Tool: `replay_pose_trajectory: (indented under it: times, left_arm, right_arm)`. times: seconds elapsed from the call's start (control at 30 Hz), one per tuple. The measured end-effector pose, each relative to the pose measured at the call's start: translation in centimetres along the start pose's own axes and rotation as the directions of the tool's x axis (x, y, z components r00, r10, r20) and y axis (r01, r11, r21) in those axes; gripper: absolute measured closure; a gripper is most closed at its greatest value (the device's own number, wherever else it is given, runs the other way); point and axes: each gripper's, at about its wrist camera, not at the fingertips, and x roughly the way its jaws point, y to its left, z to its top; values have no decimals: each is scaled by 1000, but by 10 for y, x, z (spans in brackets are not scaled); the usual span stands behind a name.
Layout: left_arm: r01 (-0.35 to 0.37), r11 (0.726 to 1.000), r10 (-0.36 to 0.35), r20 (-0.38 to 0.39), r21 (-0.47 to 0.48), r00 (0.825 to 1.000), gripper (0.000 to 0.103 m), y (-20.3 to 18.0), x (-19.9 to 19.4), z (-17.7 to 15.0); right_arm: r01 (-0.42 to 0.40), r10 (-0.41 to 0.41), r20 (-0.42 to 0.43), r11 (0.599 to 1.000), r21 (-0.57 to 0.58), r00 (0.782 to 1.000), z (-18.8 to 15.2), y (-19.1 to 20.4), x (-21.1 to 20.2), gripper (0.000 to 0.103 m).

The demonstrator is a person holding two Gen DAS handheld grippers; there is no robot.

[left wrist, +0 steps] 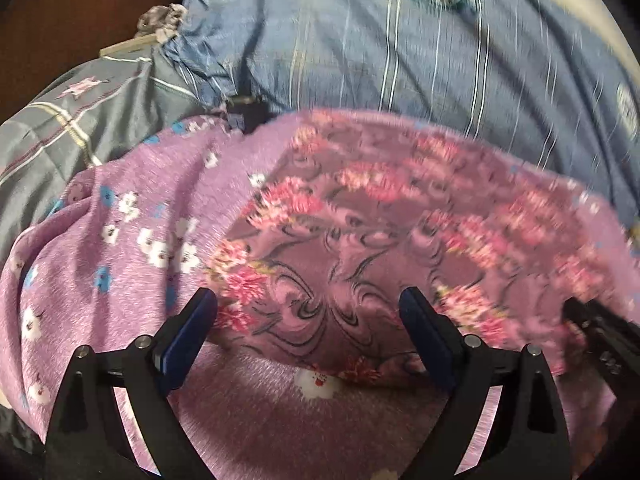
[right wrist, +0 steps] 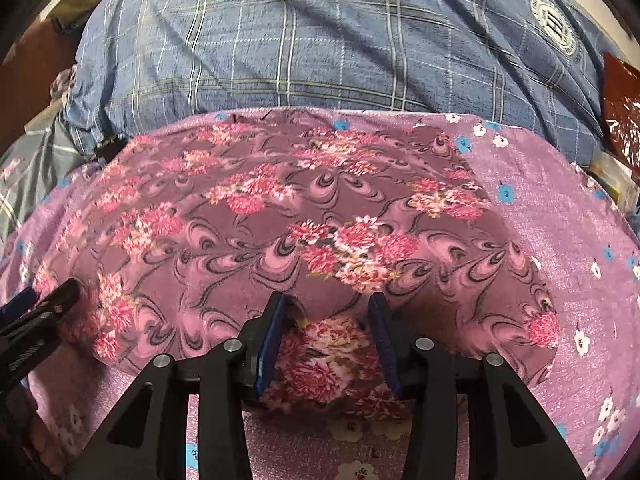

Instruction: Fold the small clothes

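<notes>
Left gripper has its fingers spread wide, nothing pinched, with the near edge of the pink floral garment lying between and ahead of them, though it's blurry. Right gripper looks clamped on a bunched hem, probably to carry the fold over the lilac flowered sheet.

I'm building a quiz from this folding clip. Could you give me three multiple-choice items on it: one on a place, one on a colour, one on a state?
1. What does the pink floral garment lie on?
A. the lilac flowered sheet
B. bare wood
C. a white towel

2. What colour is the plaid bedding beyond it?
A. red
B. blue
C. black

3. How is the right gripper?
A. wide open over nothing
B. out of view
C. its fingers closed on a bunch of the garment

Answers: 1 A, lilac sheet shows all round it. 2 B, blue with pale lines. 3 C, cloth bunches between the pads.
</notes>
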Motion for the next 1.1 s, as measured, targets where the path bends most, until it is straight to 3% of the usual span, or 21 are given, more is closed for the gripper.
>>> replay_pose_trajectory:
  times: [0.23,0.37,0.43,0.53,0.7,0.83,0.97,1.03,1.1]
  left_arm:
    - [123,983,-128,-30,-133,991,10,23,-28,-18]
    - [235,941,-262,-82,-244,962,11,30,-29,-35]
    - [260,923,-295,-92,-283,951,11,30,-24,-38]
    - [272,907,-317,-98,-321,943,11,30,-15,-38]
    - [268,898,-311,-75,-348,947,11,29,7,-20]
    - [297,857,-341,-31,-421,940,11,37,27,-6]
    - [355,803,-391,27,-478,920,11,42,41,5]
    - [377,787,-402,58,-488,914,16,41,47,9]
    - [385,787,-406,65,-482,911,33,41,50,12]
  right_arm:
    - [-19,19,4,998,55,1000,4,-13,-4,59]
    - [-30,30,4,997,73,1000,3,-17,-7,59]
    - [-32,31,3,997,72,1000,3,-17,-8,59]
    - [-35,36,-3,997,72,999,2,-18,-8,59]
    - [-44,45,-15,995,89,999,2,-21,-4,59]
    - [-54,57,-24,993,100,998,4,-20,-1,59]
    - [-50,52,-22,996,76,998,6,-13,1,59]
    - [-45,47,-22,997,64,999,6,-10,2,58]
    - [-38,39,-21,998,48,999,6,-6,4,57]
